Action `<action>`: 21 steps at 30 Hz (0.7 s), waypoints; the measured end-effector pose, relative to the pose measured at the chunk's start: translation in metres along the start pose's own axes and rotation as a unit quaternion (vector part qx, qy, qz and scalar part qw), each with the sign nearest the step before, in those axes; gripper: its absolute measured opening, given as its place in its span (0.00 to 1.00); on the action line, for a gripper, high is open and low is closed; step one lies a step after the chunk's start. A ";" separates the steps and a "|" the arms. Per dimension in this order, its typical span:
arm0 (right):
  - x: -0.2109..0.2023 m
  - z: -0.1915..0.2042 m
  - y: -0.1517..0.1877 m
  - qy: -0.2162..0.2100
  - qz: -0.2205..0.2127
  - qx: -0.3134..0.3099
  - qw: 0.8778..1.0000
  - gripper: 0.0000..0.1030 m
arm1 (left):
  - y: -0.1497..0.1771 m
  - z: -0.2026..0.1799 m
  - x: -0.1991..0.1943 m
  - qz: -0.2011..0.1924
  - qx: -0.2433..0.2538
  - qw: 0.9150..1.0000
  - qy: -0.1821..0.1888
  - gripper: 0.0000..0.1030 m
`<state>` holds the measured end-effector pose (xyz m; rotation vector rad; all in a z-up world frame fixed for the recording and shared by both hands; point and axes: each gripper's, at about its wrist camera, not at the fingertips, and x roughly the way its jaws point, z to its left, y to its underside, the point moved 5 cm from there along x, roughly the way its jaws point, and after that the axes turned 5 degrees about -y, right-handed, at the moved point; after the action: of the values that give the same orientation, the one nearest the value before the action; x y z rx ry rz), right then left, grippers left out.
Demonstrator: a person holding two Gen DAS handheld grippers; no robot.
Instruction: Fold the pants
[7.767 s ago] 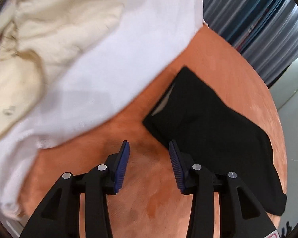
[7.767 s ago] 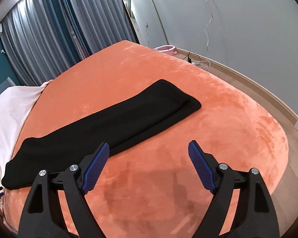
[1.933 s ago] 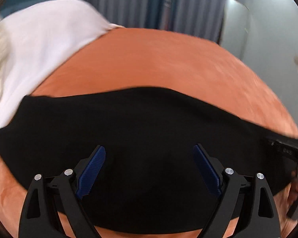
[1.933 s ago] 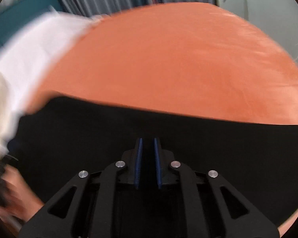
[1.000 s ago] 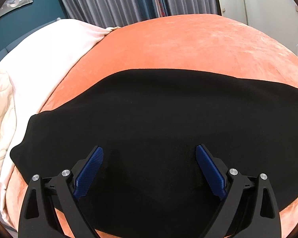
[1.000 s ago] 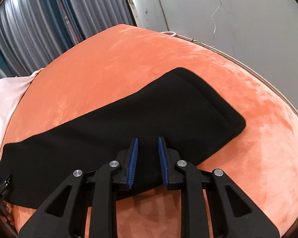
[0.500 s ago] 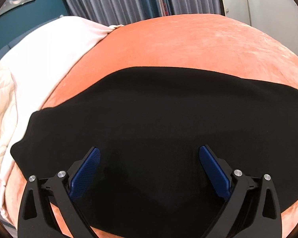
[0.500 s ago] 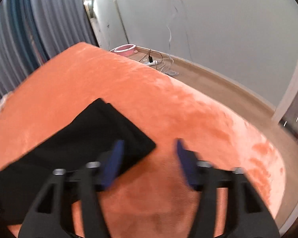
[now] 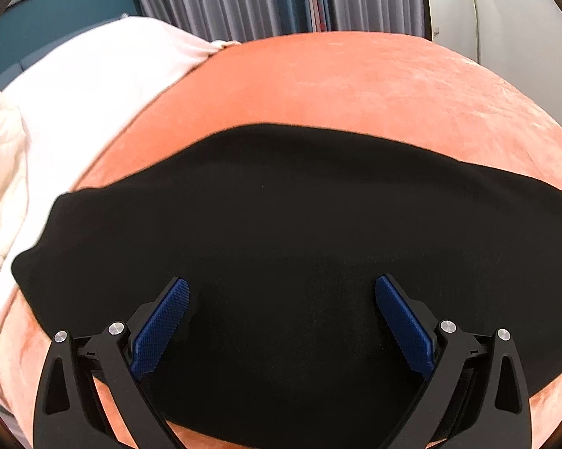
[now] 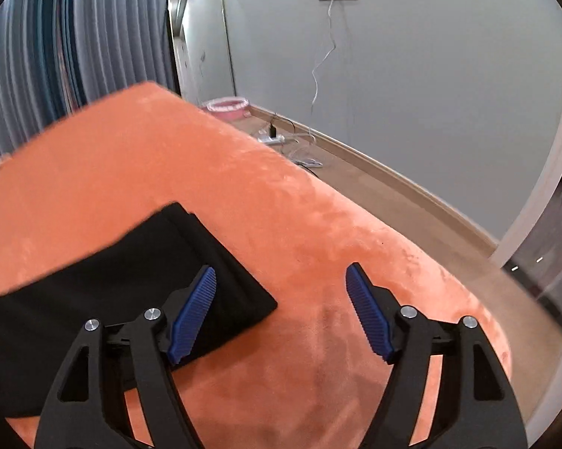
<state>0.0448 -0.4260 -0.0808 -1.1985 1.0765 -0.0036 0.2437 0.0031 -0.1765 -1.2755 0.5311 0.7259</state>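
Black pants (image 9: 281, 224) lie flat, folded lengthwise into a long strip, across an orange bed cover (image 9: 355, 82). My left gripper (image 9: 281, 321) is open and empty, hovering over the wide waist end of the pants. In the right wrist view the leg-cuff end of the pants (image 10: 161, 262) lies at lower left. My right gripper (image 10: 281, 310) is open and empty, its left finger over the cuff corner and its right finger over bare cover (image 10: 318, 224).
A white sheet and cream quilt (image 9: 56, 104) lie at the left of the bed. Grey curtains (image 9: 243, 0) hang behind. The bed edge drops to a wooden floor (image 10: 411, 202) with a pink basin (image 10: 226, 106), a power strip and cables, and a leaning mirror (image 10: 202, 37).
My right gripper has opened, letting go of the pants, and has swung right to the cuff end. My left gripper stays open over the waist end, almost still.
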 end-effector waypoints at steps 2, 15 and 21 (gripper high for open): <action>0.008 0.000 0.004 0.009 0.020 -0.007 1.000 0.76 | -0.002 0.004 -0.005 -0.012 -0.006 1.000 -0.005 0.95; 0.010 0.003 -0.001 -0.039 0.015 -0.012 0.999 0.69 | -0.009 0.015 -0.015 -0.025 -0.027 0.999 0.032 0.95; -0.005 0.012 0.000 -0.087 -0.005 -0.046 0.995 0.59 | -0.006 0.015 -0.012 -0.015 -0.039 0.999 0.035 0.95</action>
<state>0.0502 -0.4147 -0.0779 -1.2623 0.9260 0.1405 0.2397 0.0146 -0.1607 -1.3822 0.5442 0.6846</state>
